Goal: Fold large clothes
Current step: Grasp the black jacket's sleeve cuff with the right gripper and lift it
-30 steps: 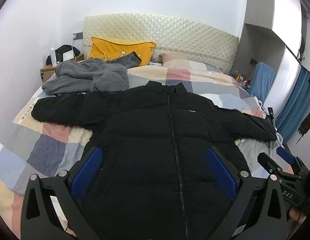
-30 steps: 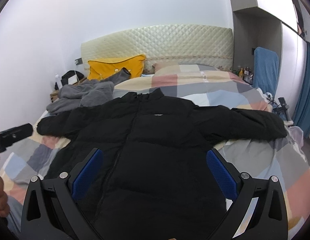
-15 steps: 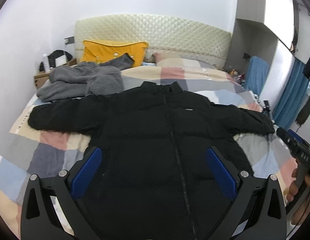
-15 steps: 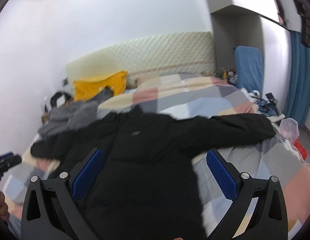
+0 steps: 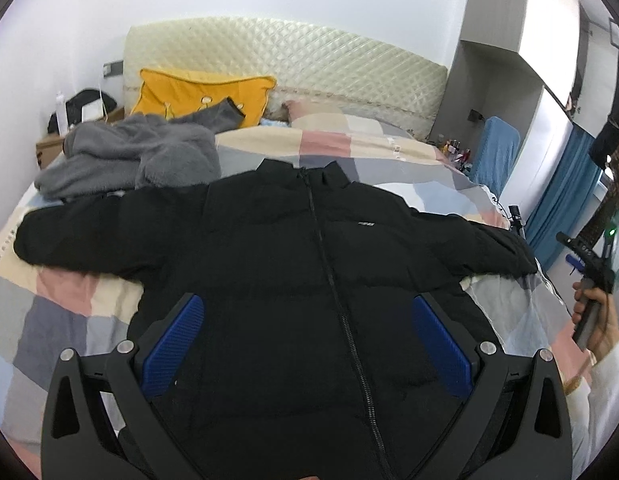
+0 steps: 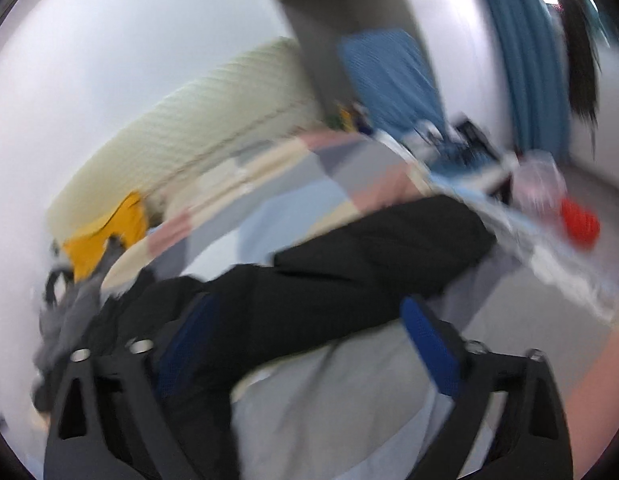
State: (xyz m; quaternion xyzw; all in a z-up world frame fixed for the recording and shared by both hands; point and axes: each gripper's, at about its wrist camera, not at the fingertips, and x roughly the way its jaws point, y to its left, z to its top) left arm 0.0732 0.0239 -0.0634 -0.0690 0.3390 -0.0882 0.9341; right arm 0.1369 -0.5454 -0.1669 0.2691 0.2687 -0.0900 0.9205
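Note:
A black puffer jacket lies zipped and flat on the bed, front up, both sleeves spread wide. My left gripper hovers open over the jacket's lower body with nothing between its blue pads. At the far right of the left wrist view, a hand holds my right gripper beside the bed, near the cuff of the right sleeve. The right wrist view is tilted and blurred. There the right gripper has its jaws closing, still apart and gripping nothing, and the sleeve stretches just ahead of them.
A grey fleece garment and a yellow pillow lie at the bed's far left by the quilted headboard. A patchwork cover covers the bed. Right of the bed are blue curtains and a red object.
My right gripper swept right along the bed toward the right sleeve's end and rolled, so its view tilted and blurred. The left gripper drifted slightly forward and lower over the jacket.

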